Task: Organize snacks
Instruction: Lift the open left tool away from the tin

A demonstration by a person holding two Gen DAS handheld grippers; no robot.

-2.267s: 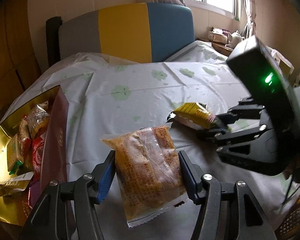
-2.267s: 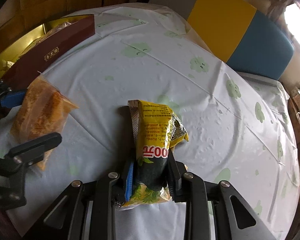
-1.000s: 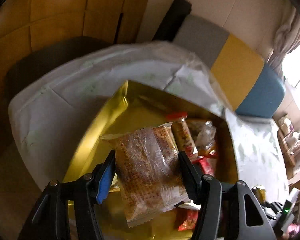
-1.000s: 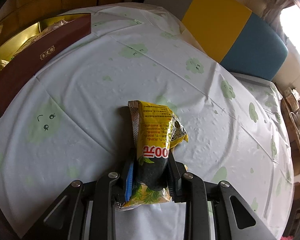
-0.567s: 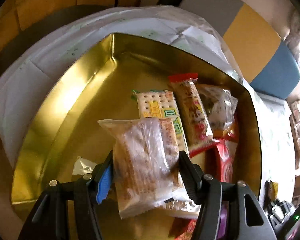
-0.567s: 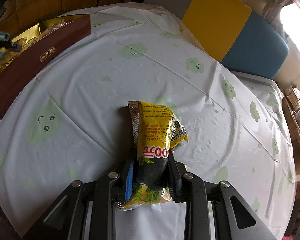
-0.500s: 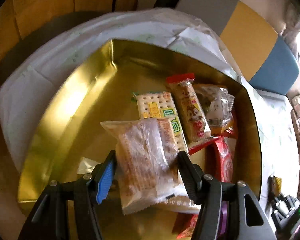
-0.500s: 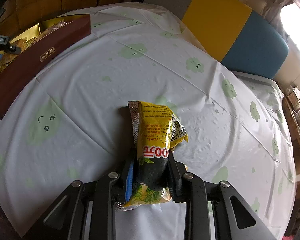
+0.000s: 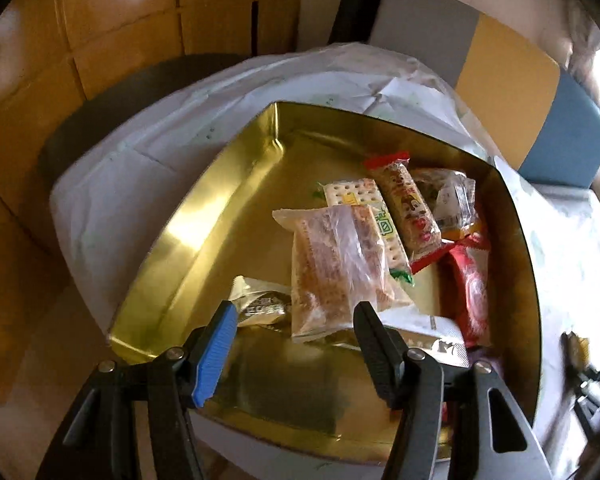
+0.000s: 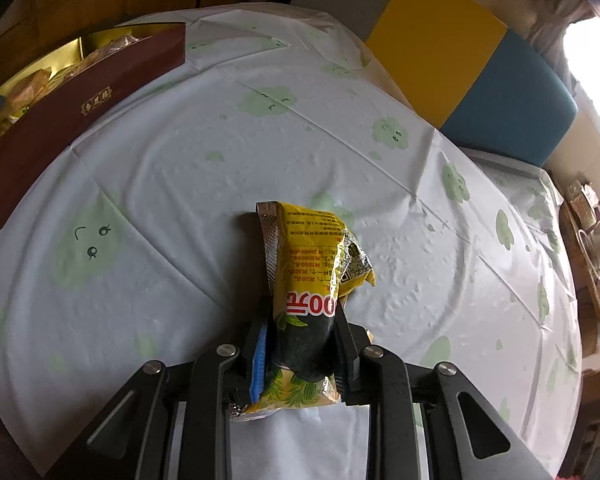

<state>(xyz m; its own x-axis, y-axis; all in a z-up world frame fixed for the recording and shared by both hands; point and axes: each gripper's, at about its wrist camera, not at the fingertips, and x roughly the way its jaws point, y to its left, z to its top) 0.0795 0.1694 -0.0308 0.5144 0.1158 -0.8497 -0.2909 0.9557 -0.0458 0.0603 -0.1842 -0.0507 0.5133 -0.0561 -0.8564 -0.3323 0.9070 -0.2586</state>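
Left wrist view: the left gripper (image 9: 290, 320) hangs over the gold tin (image 9: 188, 240), its jaws standing wide with a gap on each side of the clear cracker packet (image 9: 336, 264). The pads do not press the packet; it lies inside the tin, its lower end between the fingertips and its upper end resting on the green-and-white biscuit pack (image 9: 372, 216). Just right of that pack lies a long red-ended snack bar (image 9: 410, 208), and beyond it a clear-wrapped sweet (image 9: 448, 196) against the tin's far wall. A red packet (image 9: 470, 284) lies along the tin's right wall. A small silver sachet (image 9: 260, 304) lies on the tin's floor just left of the cracker packet. The left half of the tin's floor is bare gold. The tin sits on a white cloth (image 9: 112, 184) covering the surface, with a grey, yellow and blue chair back (image 9: 508, 80) behind the tin

Right wrist view: the right gripper (image 10: 300, 344) is closed narrow on the yellow snack bag (image 10: 312, 264), pinching its dark lower part; its jaws are closing a little further. The bag's upper end points away from the gripper, over the white cloth with green cloud faces (image 10: 228, 168). Well apart from the bag, at the far left edge of the surface, stands the tin's maroon outer wall (image 10: 80, 108), snacks showing above it
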